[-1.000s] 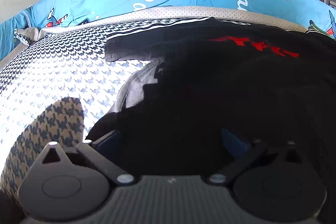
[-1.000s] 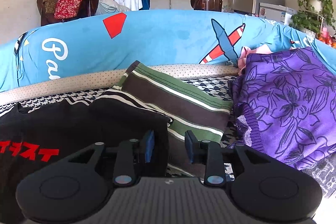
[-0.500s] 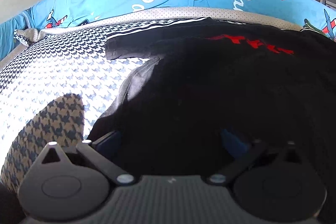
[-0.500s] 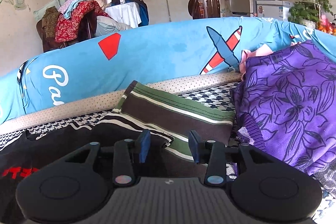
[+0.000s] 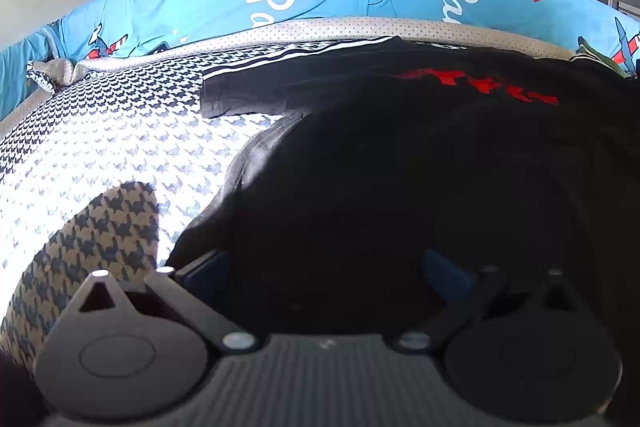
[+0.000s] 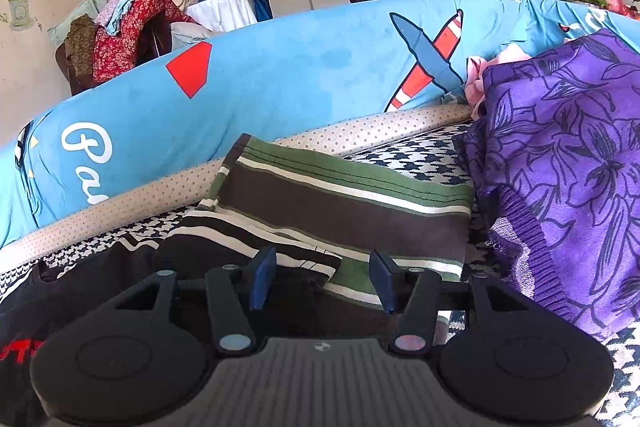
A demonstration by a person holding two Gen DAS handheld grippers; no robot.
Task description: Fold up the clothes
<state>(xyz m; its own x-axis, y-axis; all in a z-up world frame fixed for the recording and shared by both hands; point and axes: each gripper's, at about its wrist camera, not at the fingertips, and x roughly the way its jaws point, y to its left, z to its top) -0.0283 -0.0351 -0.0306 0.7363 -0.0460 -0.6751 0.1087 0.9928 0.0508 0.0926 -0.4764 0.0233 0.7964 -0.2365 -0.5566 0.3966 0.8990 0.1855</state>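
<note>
A black T-shirt [image 5: 400, 167] with red lettering [image 5: 476, 83] lies spread on the houndstooth-covered bed [image 5: 100, 147]; its sleeve [image 5: 244, 95] reaches left. My left gripper [image 5: 324, 267] is open wide, low over the shirt's near edge, its blue pads [image 5: 444, 271] half lost in the dark cloth. My right gripper [image 6: 322, 279] is open and empty, just above the shirt's right sleeve [image 6: 248, 251]. The shirt also shows at the lower left of the right wrist view [image 6: 60, 307].
A folded green, brown and white striped garment [image 6: 348, 203] lies right of the shirt. A purple floral garment [image 6: 568, 167] is heaped at the right with pink cloth [image 6: 480, 75] behind. A blue printed bolster [image 6: 280, 83] runs along the bed's far edge.
My right gripper has opened wider and risen, tilting up from the shirt's sleeve. The left gripper has stayed open in nearly the same spot over the shirt.
</note>
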